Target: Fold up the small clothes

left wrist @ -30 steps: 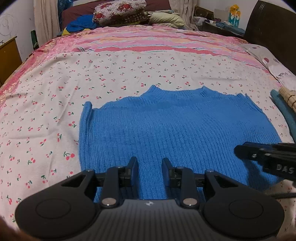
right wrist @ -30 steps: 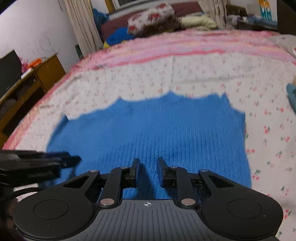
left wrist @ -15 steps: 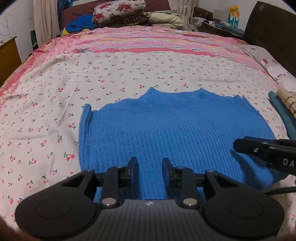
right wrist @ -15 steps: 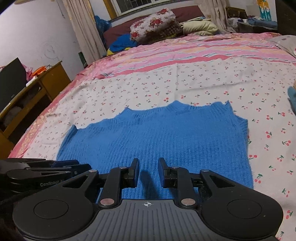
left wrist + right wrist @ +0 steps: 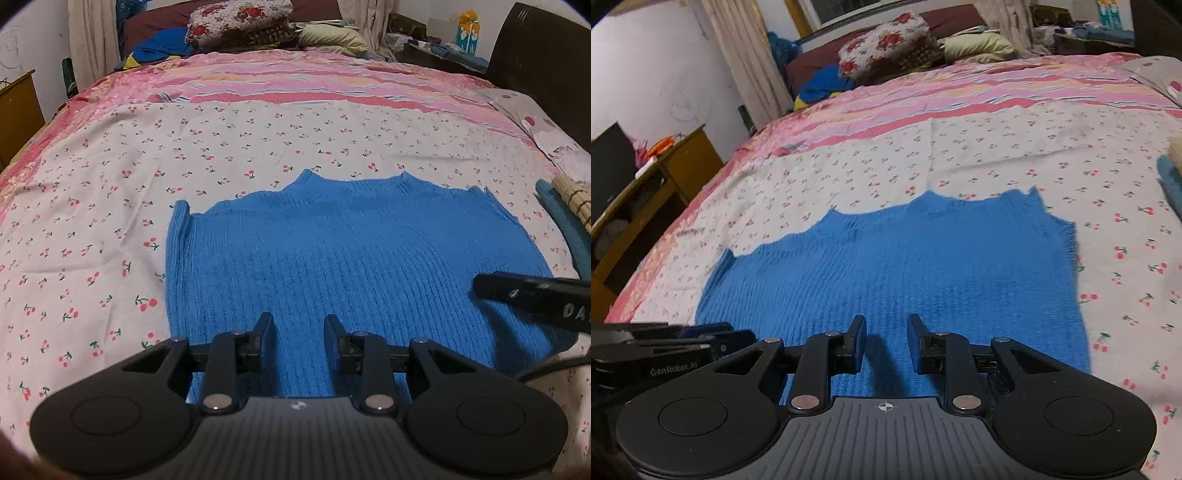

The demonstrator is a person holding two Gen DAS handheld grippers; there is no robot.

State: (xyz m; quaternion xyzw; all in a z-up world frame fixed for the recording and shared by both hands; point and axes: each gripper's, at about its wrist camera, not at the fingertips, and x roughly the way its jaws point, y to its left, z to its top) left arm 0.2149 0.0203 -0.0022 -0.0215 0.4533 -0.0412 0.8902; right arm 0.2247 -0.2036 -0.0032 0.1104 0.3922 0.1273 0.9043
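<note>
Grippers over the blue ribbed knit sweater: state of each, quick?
Left gripper: open, holds nothing, blue ribbed knit sweater below.
Right gripper: open, jaws just widened, nothing between them.

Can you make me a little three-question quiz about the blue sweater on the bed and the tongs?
1. True or false: the blue sweater lies spread flat on the cherry-print sheet.
2. Which edge of the sweater is nearest the left tongs: A the neck, B the bottom hem, C a cuff?
3. Fill in: the right tongs are ____, with nothing pinched between the tips.

Key
1. True.
2. B; the neck lies at the far edge.
3. Open; their tips have just been opening a bit.
</note>
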